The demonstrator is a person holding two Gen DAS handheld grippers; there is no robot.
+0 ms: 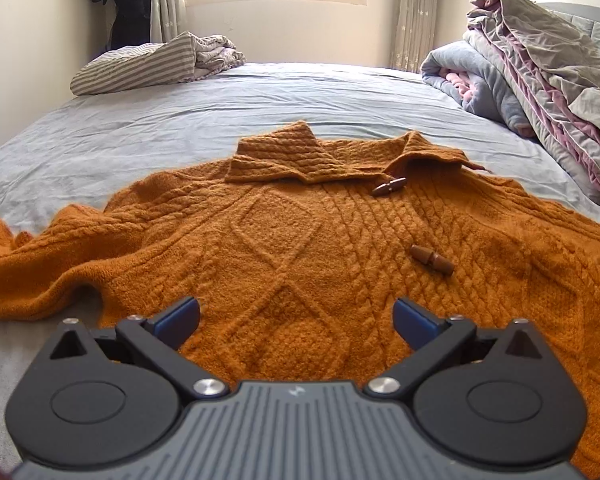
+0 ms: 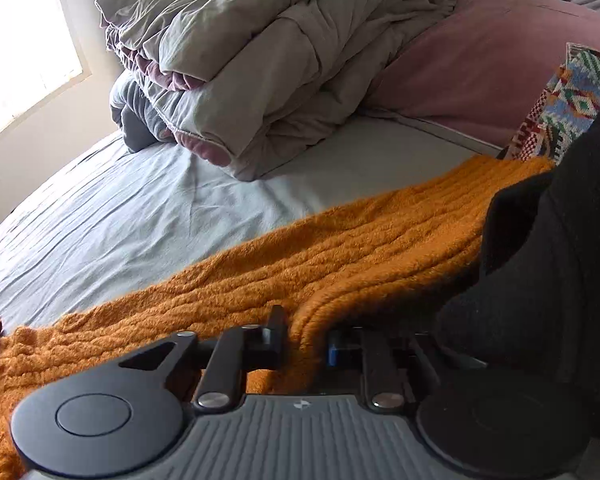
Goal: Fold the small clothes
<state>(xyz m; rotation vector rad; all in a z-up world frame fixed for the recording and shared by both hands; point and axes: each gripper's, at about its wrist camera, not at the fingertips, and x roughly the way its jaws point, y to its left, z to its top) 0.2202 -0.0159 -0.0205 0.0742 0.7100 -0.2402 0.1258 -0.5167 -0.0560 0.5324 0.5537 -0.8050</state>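
1. The right gripper [image 2: 305, 344] has its jaws drawn nearly together on a raised ridge of the orange sweater [image 2: 340, 240]; the pinch looks shallow, taking only a fold of thick knit, so a sharp lift could pull the wool out of the pads.

2. A dark sleeve [image 2: 560, 260] lies over the sweater's arm just beside that gripper and hides the right-hand finger; if it rests on the knit while the fold is drawn over, the fabric may drag and bunch rather than travel flat.

3. The left gripper [image 1: 296, 316] hangs wide open over the sweater's lower body, holding nothing, its blue pads [image 1: 178, 316] well apart; with only one side held, I judge the garment could skew as it is pulled.

4. The sweater lies spread front-up on the grey bedsheet [image 1: 140, 112], collar toward the window, one arm trailing off crumpled to the left of the left wrist view; that rumpled arm may fold in unevenly.

5. Two wooden toggles [image 1: 432, 258] sit loose on the chest; a finger or a passing fold could catch one and tug the front askew.

6. The folded quilts [image 2: 260, 80] stand near the far arm; a wide swing might brush them.
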